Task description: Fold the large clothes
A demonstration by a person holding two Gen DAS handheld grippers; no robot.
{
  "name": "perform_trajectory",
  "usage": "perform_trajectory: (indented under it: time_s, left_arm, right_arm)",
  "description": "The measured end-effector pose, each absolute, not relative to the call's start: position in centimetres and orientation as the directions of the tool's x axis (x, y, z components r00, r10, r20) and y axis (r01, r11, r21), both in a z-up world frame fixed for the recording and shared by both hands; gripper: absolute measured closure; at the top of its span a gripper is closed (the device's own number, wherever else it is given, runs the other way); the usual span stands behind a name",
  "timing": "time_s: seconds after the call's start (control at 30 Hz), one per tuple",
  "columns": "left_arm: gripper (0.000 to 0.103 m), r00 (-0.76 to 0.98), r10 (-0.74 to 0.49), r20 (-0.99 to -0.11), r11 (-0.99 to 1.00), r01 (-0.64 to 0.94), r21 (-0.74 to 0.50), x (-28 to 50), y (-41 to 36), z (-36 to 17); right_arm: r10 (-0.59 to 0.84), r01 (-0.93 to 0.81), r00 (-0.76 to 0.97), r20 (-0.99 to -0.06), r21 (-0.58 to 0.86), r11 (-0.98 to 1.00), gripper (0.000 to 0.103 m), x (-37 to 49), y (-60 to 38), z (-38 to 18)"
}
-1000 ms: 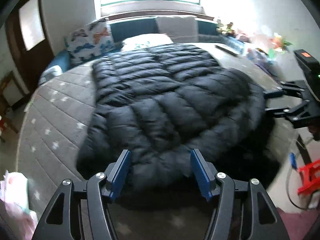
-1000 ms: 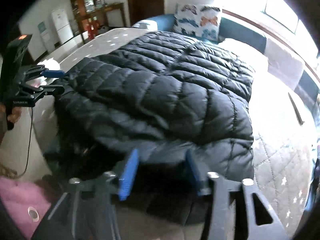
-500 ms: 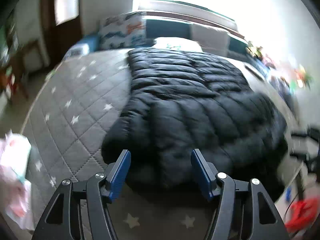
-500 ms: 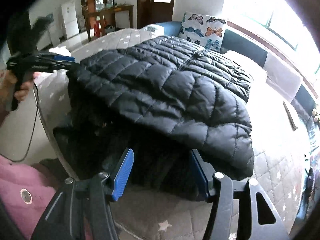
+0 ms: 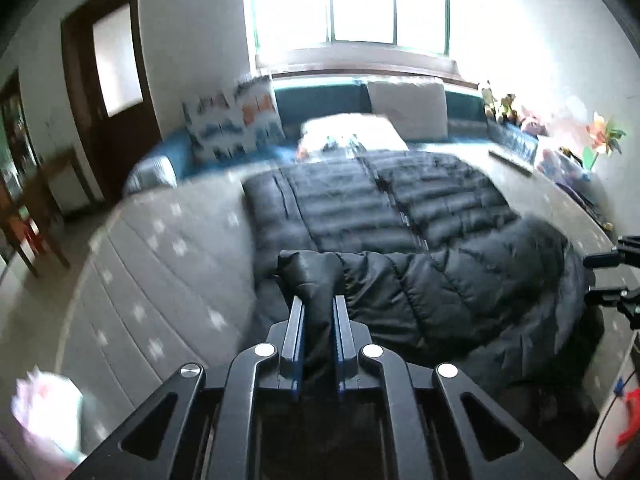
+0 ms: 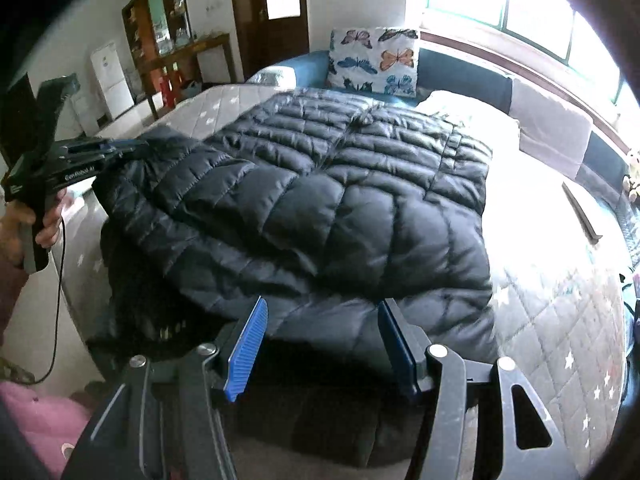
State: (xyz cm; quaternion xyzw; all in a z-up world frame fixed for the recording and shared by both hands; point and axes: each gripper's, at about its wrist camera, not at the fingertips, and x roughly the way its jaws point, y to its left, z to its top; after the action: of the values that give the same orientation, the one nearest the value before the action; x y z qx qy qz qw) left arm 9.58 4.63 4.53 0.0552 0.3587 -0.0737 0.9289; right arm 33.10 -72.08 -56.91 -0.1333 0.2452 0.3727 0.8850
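Bed (image 6: pixel 560 320) carries my black jacket (image 6: pixel 320 208). My left gripper (image 5: pixel 318 312) clamps its corner; right gripper (image 6: pixel 322 344) stands apart, empty. Slippery cloth may slide out if I pull fast.

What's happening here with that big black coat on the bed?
A person is folding a black puffer jacket spread over a quilted bed, holding a gripper tool in each hand. The left gripper has its jaws shut on a corner of the jacket's near edge. The right gripper hovers at the near edge on the other side, jaws open and gripping nothing yet.
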Motion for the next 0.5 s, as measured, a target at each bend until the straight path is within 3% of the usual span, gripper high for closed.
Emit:
perform_trajectory:
  time_s: [0.17, 0.27, 0.37, 0.5]
  left_arm:
    - [0.091, 0.689, -0.048, -0.723, 0.984, 0.158, 0.085, 11.8, 4.6, 2.3]
    - [0.090, 0.678, -0.005, -0.735, 0.980, 0.149, 0.130, 12.7, 4.6, -0.7]
    - [0.084, 0.678, 0.020, -0.735, 0.977, 0.143, 0.158, 12.5, 4.4, -1.1]
    - [0.072, 0.656, -0.017, -0.755, 0.985, 0.139, 0.098, 11.0, 5.7, 0.9]
  right_arm:
    - [0.594, -0.697, 0.638, -0.491, -0.038, 0.717, 0.040, 35.8, -71.5, -56.6]
    - [0.562, -0.679, 0.593, -0.576, 0.017, 0.734, 0.040, 39.5, -70.5, -59.1]
    - [0.586, -0.683, 0.577, -0.569, 0.058, 0.728, 0.040, 40.1, -70.7, -59.9]
    - [0.559, -0.684, 0.593, -0.579, 0.003, 0.729, 0.040, 37.6, -71.4, -58.6]
